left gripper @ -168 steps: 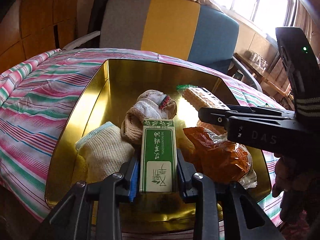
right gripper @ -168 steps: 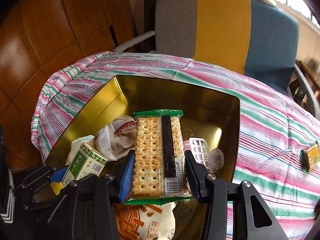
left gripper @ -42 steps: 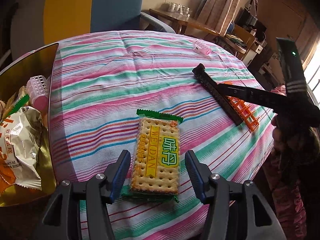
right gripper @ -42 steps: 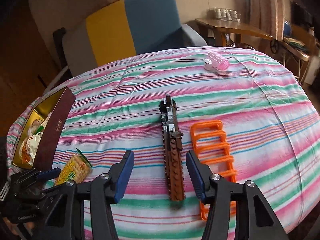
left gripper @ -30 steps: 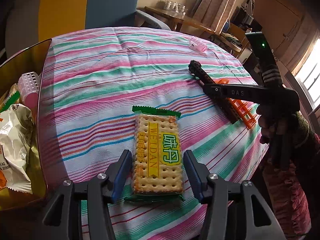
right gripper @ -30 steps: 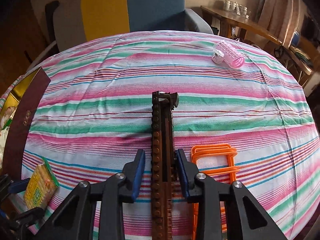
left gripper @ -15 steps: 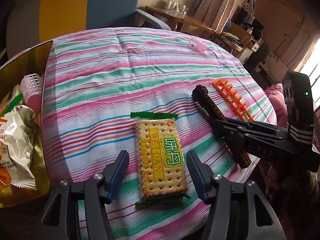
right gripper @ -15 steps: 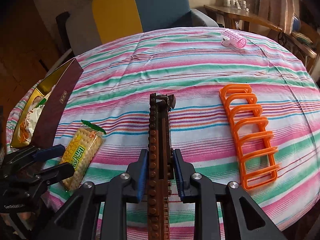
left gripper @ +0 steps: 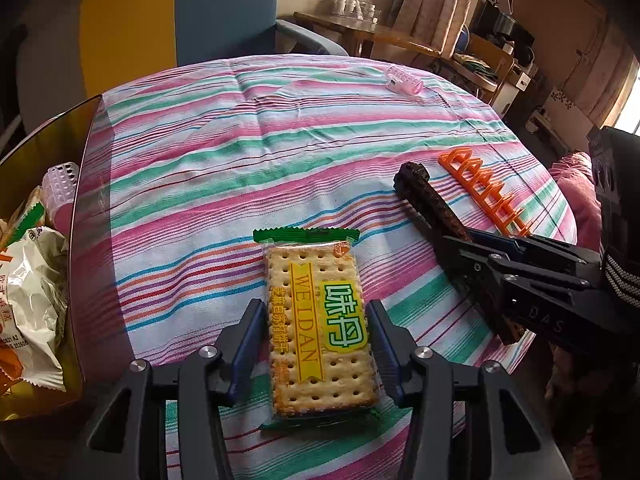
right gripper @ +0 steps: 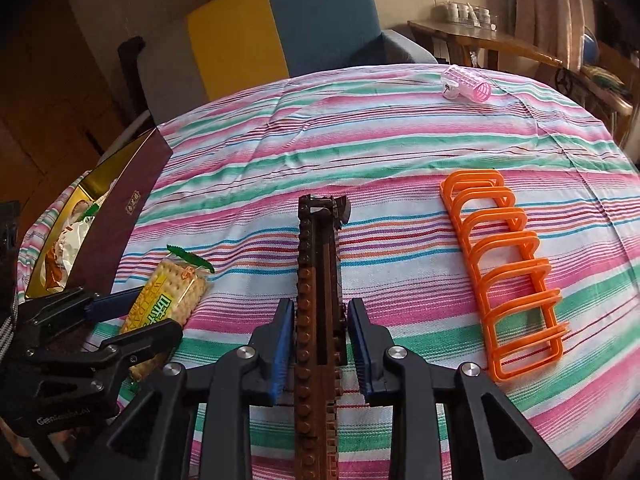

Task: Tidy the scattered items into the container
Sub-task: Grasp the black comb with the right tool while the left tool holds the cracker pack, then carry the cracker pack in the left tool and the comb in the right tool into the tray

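A cracker pack (left gripper: pixel 320 320) with a green wrapper lies flat on the striped cloth. My left gripper (left gripper: pixel 314 312) straddles it, jaws closing, and both pads meet the pack's long sides. My right gripper (right gripper: pixel 320 306) is shut on a long brown brick bar (right gripper: pixel 318 248) that points away from me, low over the cloth. In the left wrist view the bar (left gripper: pixel 424 200) sticks out of the right gripper (left gripper: pixel 460 244) at the right. The gold container (left gripper: pixel 80 128) stands at the far left with snack bags (left gripper: pixel 32 280) inside.
An orange plastic rack (right gripper: pixel 508 264) lies right of the bar. A pink hair roller (right gripper: pixel 466 88) sits at the far edge of the round table. A grey, yellow and blue chair (right gripper: pixel 280 28) stands behind. A wooden side table (right gripper: pixel 480 40) is at the back right.
The left jaws widened, then narrowed onto the cracker pack. The right gripper carried the brown bar leftward, away from the orange rack and nearer the left gripper.
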